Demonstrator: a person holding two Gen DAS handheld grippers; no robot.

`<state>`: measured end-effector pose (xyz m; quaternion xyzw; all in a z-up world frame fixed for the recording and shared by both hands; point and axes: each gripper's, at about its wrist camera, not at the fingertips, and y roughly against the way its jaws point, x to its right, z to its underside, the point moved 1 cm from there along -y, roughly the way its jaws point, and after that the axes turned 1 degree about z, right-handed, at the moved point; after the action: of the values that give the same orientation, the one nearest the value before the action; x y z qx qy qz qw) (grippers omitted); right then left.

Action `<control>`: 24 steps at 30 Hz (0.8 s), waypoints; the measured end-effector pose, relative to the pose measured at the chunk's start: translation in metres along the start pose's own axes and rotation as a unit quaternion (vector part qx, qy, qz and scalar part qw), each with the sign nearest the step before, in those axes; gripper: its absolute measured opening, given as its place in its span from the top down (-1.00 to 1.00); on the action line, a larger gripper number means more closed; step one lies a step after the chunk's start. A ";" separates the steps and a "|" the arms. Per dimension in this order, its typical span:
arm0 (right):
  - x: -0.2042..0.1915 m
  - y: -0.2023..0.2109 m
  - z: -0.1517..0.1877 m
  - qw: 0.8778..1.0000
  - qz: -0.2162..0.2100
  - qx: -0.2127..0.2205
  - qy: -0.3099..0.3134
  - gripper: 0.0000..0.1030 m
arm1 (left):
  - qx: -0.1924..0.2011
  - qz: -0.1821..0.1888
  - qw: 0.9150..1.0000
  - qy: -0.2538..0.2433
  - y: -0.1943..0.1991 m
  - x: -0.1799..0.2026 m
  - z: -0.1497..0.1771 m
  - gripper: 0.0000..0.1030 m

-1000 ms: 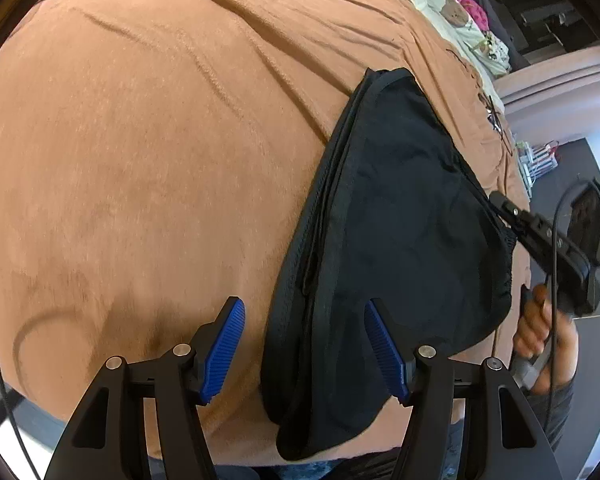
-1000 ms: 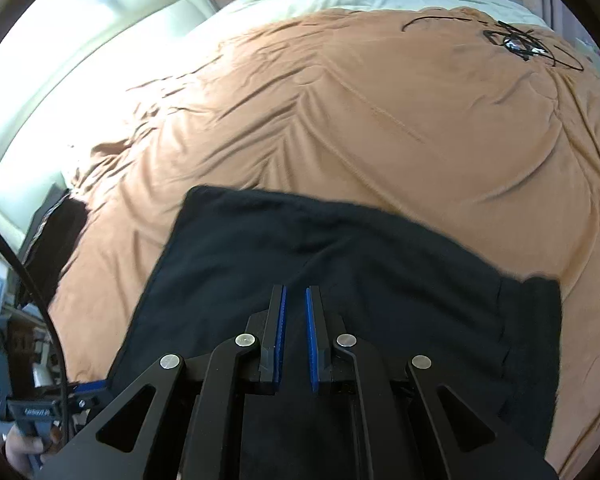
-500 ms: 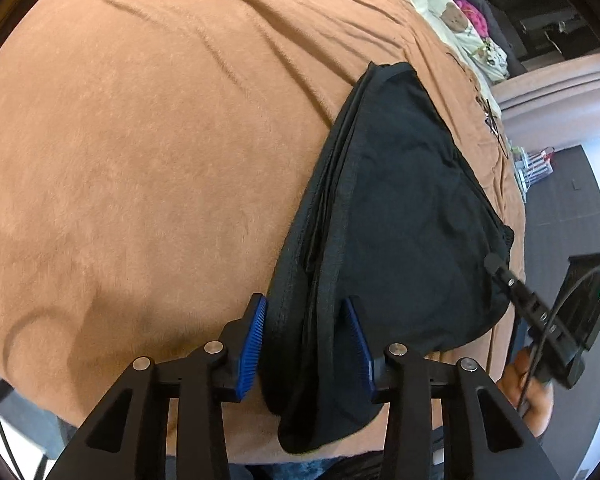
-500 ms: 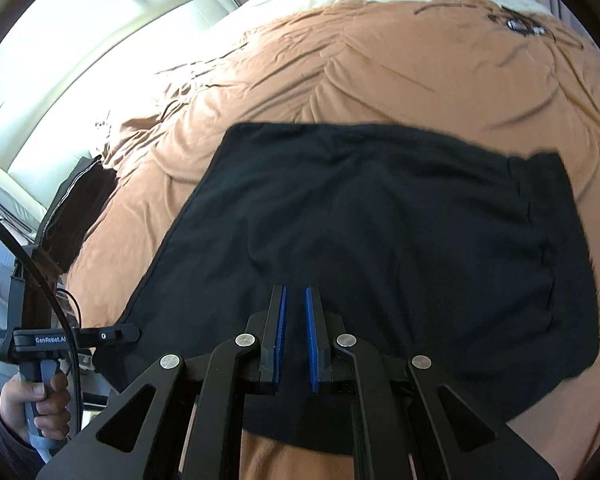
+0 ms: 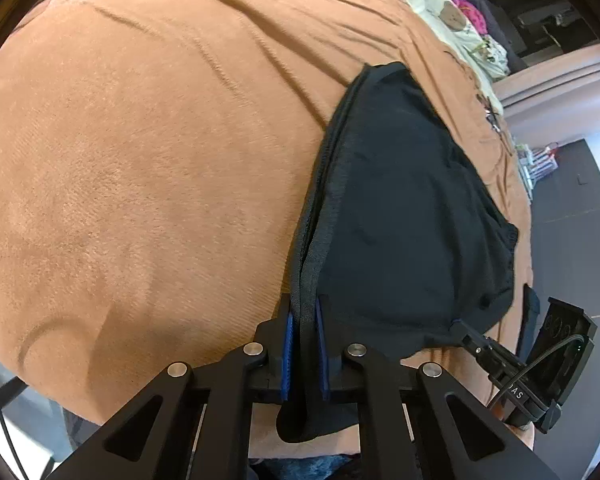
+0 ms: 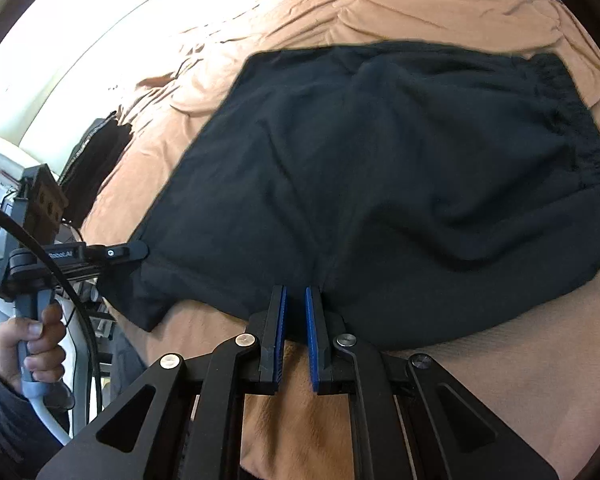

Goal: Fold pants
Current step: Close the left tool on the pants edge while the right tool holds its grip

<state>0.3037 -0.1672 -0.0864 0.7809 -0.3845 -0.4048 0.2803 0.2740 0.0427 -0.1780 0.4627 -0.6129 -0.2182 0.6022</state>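
I'm closing my left gripper [image 5: 303,318] on the stacked hem edge of the black pants [image 5: 400,216] lying on the brown blanket [image 5: 140,160], my right gripper [image 6: 296,300] is clamping the near edge, so next I'm probably lifting both together.

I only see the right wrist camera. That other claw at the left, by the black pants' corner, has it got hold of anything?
Observer: Yes. The left gripper has the black pants by their edge, between its blue pads, jaws closing.
Operator: One layer of cloth?
Observer: No, several stacked edges run up from the pads; the pants are already folded over.
Operator: And my own claw?
Observer: Seen from the left wrist, the right gripper pinches the pants' near corner, cloth drawn to a point.
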 end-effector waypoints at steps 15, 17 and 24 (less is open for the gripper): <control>0.019 0.002 -0.044 0.998 0.003 0.051 -0.043 0.90 | -0.026 0.014 1.000 -0.004 -0.020 0.009 -0.019 0.63; 0.020 -0.004 -0.048 0.997 0.004 0.054 -0.046 0.91 | -0.024 0.013 1.000 -0.007 -0.021 0.010 -0.020 0.63; 0.022 -0.031 -0.033 0.998 0.000 0.027 -0.056 0.90 | -0.011 0.022 0.999 -0.030 -0.005 0.021 -0.020 0.83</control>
<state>0.3517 -0.1643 -0.1011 0.7642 -0.4107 -0.4372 0.2368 0.2980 0.0289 -0.1676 0.4356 -0.6386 -0.2256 0.5929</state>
